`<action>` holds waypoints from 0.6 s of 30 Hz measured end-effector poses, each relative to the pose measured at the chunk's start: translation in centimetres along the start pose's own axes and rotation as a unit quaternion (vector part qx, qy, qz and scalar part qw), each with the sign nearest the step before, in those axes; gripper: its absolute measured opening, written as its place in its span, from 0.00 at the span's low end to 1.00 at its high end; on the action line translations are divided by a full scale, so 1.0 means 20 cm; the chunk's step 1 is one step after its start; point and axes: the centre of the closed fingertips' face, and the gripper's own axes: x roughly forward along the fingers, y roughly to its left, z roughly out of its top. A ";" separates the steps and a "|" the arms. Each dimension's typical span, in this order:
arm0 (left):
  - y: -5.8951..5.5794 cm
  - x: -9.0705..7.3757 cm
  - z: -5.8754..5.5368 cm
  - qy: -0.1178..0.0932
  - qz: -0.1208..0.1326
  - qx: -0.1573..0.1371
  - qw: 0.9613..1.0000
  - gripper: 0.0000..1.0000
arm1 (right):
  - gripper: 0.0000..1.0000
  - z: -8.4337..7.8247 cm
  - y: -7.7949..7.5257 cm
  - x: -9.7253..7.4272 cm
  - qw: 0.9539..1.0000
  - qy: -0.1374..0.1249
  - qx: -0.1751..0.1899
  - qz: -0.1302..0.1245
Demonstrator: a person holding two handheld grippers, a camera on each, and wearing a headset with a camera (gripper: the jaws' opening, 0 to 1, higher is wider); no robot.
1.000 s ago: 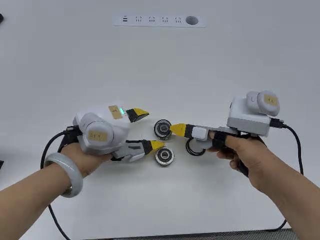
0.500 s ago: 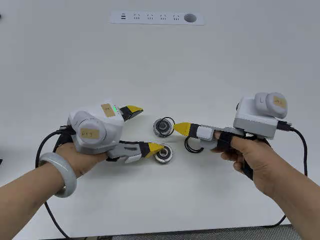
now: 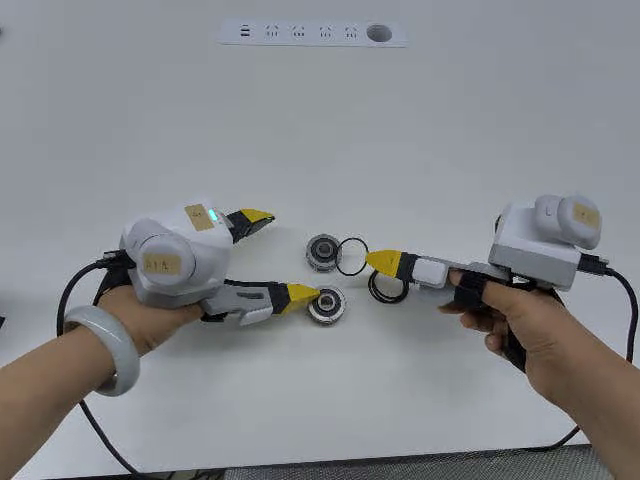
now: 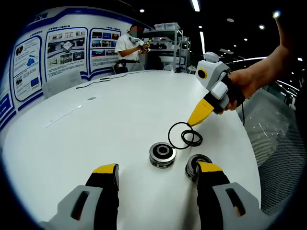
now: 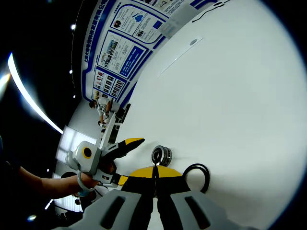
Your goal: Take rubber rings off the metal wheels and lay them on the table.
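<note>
Nearest the person, the left tongs (image 3: 279,254) stand wide open and hold nothing. Their lower jaw touches the near wheel (image 3: 327,305) on the white table (image 3: 420,150). Just past it sits the far wheel (image 3: 323,252). A thin ring (image 4: 169,136) lies flat right beside that wheel, already off it. The right tongs (image 3: 372,261) are closed and seem to pinch this ring's edge at their yellow tip. A thick ring (image 3: 388,301) lies on the table just below the right tongs, so that one looks finished.

I judge the job past halfway: the thin ring needs letting go, and the near wheel may come next. Whether either wheel carries more rubber is hard to say, since both show dark bands that could be plain grooves. The thick ring may be two stacked together; I cannot tell. The pinch itself is tiny in the head view. A power strip (image 3: 312,34) lies at the table's far edge.
</note>
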 end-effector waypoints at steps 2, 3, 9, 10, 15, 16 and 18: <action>0.00 0.00 0.00 0.000 0.000 0.001 1.000 0.66 | 0.02 -0.01 -0.01 -0.01 1.000 -0.001 0.002 -0.002; 0.00 0.00 0.00 0.000 0.000 0.001 1.000 0.66 | 0.02 -0.01 -0.01 -0.02 1.000 -0.001 0.003 -0.003; -0.01 0.00 0.00 0.000 -0.001 -0.001 1.000 0.66 | 0.02 -0.02 -0.03 -0.04 1.000 -0.004 0.007 -0.008; -0.01 0.00 0.00 0.001 -0.002 0.001 1.000 0.66 | 0.02 -0.02 -0.04 -0.05 1.000 -0.006 0.009 -0.010; -0.01 -0.01 -0.01 0.004 -0.001 0.000 1.000 0.65 | 0.02 -0.03 -0.08 -0.08 1.000 -0.008 0.014 -0.019; -0.01 -0.01 -0.01 0.005 -0.001 0.000 1.000 0.65 | 0.02 -0.03 -0.09 -0.09 1.000 -0.008 0.016 -0.022; -0.01 -0.01 -0.01 0.005 -0.001 0.000 1.000 0.65 | 0.02 -0.04 -0.11 -0.10 0.999 -0.008 0.022 -0.027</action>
